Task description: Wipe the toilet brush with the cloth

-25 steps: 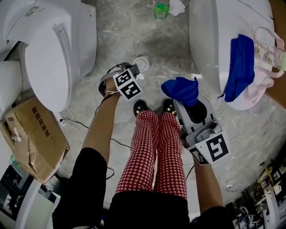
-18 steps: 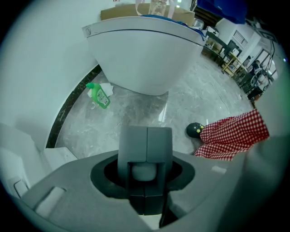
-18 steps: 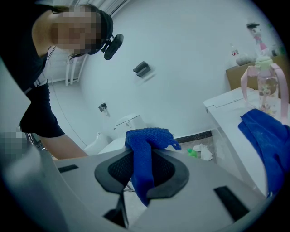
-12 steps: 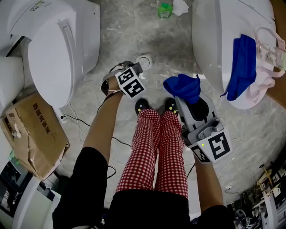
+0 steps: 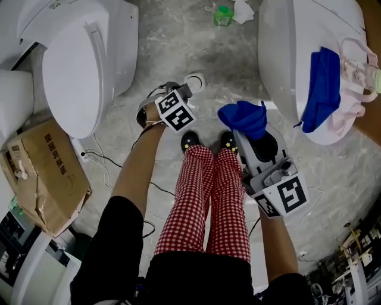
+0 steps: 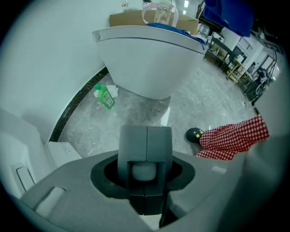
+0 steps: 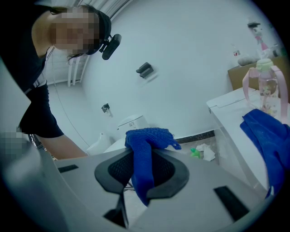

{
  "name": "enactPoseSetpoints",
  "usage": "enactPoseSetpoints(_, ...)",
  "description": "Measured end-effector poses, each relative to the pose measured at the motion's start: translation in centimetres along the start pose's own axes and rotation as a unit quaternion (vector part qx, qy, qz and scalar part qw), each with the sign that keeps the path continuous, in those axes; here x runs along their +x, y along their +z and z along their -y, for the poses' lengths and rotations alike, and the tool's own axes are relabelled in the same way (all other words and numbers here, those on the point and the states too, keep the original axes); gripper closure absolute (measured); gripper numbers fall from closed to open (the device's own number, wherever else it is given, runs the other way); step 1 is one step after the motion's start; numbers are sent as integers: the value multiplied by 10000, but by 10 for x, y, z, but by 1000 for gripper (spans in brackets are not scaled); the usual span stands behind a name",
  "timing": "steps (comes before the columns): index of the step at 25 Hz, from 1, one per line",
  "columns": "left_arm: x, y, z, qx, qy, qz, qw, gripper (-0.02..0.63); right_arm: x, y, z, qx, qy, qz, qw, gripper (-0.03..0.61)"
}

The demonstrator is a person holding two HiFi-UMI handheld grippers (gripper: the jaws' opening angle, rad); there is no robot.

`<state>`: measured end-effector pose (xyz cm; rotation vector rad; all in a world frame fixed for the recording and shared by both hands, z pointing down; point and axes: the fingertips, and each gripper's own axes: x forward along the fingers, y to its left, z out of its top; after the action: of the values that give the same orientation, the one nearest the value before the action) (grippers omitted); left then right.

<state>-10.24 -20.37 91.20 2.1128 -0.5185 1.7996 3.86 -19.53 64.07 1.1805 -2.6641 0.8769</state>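
My left gripper [image 5: 184, 91] points down at the floor between the two toilets. In the left gripper view its grey jaws [image 6: 146, 152] are closed round a white rounded piece [image 6: 144, 171], seemingly the toilet brush handle's end; the brush below is hidden. A white round part [image 5: 194, 80] shows on the floor just past the jaws. My right gripper [image 5: 242, 134] is shut on a bunched blue cloth [image 5: 243, 118], held above the person's shoes. That cloth [image 7: 146, 149] drapes over the right jaws and covers their tips.
White toilets stand left [image 5: 89, 65] and right [image 5: 286, 53]. A second blue cloth [image 5: 321, 89] and a pink-strapped bottle [image 5: 357, 65] lie on the right one. A green bottle [image 5: 224, 15] stands beyond. Red-checked legs [image 5: 208, 196], a cardboard box [image 5: 41, 173] and floor cables are near.
The head view has drifted slightly. Both grippers stay where they were and keep their grips.
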Motion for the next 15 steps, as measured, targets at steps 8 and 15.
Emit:
enactPoseSetpoints(8,-14,-5,1,-164,97,113,9998,448,-6,4,-9,-47,16,37,10000,500)
enactPoseSetpoints(15,-28,-5,3,-184,210,191,9994,448,-11,8,-16,-75,46,33,10000,500)
